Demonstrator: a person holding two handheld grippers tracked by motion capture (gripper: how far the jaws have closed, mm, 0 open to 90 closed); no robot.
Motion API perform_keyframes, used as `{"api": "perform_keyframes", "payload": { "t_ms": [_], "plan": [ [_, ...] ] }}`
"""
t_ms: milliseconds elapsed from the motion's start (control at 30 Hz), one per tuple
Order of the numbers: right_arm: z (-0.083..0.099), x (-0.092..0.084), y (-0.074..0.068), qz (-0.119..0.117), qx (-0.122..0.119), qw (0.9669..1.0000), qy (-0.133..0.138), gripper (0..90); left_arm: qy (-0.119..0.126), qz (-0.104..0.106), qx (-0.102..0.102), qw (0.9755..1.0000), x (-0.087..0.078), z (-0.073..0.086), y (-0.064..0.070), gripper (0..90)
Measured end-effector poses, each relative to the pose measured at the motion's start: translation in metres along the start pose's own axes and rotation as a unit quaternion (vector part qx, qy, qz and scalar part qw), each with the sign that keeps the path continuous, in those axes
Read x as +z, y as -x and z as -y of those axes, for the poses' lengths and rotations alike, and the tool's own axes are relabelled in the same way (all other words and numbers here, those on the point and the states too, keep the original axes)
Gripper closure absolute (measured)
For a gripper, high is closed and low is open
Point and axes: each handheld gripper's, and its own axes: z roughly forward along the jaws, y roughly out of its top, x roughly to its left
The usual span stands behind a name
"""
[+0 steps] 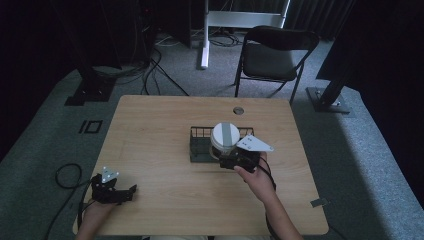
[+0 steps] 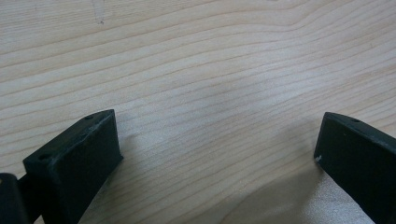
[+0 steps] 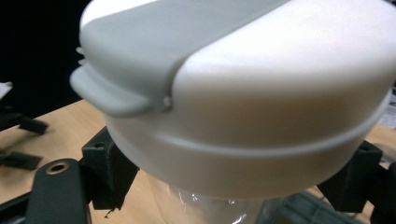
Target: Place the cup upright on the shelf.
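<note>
My black wire basket (image 1: 201, 146) sits near the middle of the table (image 1: 150, 130), and it is the only thing I could bump into. A bottle (image 1: 223, 141) with a big white lid (image 3: 261, 88) stands up over its right part, so that way is blocked. Left of the basket is bare wood. In front of it is bare wood too.

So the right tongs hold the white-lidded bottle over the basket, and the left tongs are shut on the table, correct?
Not quite. The left tongs are open, jaws wide apart over bare table, as the left gripper view shows. The right tongs do hold the white-lidded bottle over the basket.
</note>
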Motion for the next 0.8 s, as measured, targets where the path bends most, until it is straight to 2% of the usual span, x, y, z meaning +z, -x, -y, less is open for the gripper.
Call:
{"api": "perform_keyframes", "payload": {
  "t_ms": [67, 167, 200, 233, 367, 500, 600, 667, 800],
  "plan": [
    [-0.004, 0.004, 0.004, 0.015, -0.001, 0.9999, 0.000, 18.4, 0.000, 0.000, 0.000, 1.0000, 0.000, 0.000, 0.000, 0.5],
    [-0.008, 0.010, 0.010, 0.041, 0.014, 0.9991, 0.006, 18.4, 0.000, 0.000, 0.000, 1.0000, 0.000, 0.000, 0.000, 0.5],
    [-0.009, 0.012, 0.012, 0.051, 0.023, 0.9984, 0.008, 18.4, 0.000, 0.000, 0.000, 1.0000, 0.000, 0.000, 0.000, 0.5],
    [-0.010, 0.014, 0.014, 0.065, 0.020, 0.9977, 0.006, 18.4, 0.000, 0.000, 0.000, 1.0000, 0.000, 0.000, 0.000, 0.5],
    [-0.014, 0.023, 0.019, 0.093, 0.028, 0.9953, 0.000, 18.4, 0.000, 0.000, 0.000, 1.0000, 0.000, 0.000, 0.000, 0.5],
    [-0.017, 0.032, 0.023, 0.113, 0.045, 0.9924, -0.018, 18.4, 0.000, 0.000, -0.001, 1.0000, 0.000, 0.000, 0.000, 0.5],
    [-0.015, 0.037, 0.024, 0.128, 0.041, 0.9905, -0.030, 18.4, 0.000, 0.000, 0.000, 1.0000, 0.000, 0.000, 0.000, 0.5],
    [-0.013, 0.041, 0.025, 0.129, 0.051, 0.9896, -0.038, 18.4, 0.000, 0.000, 0.000, 1.0000, 0.000, 0.000, 0.000, 0.5],
    [-0.008, 0.050, 0.026, 0.143, 0.051, 0.9865, -0.061, 18.4, 0.000, 0.000, 0.000, 1.0000, 0.000, 0.000, 0.000, 0.5]
  ]
}}
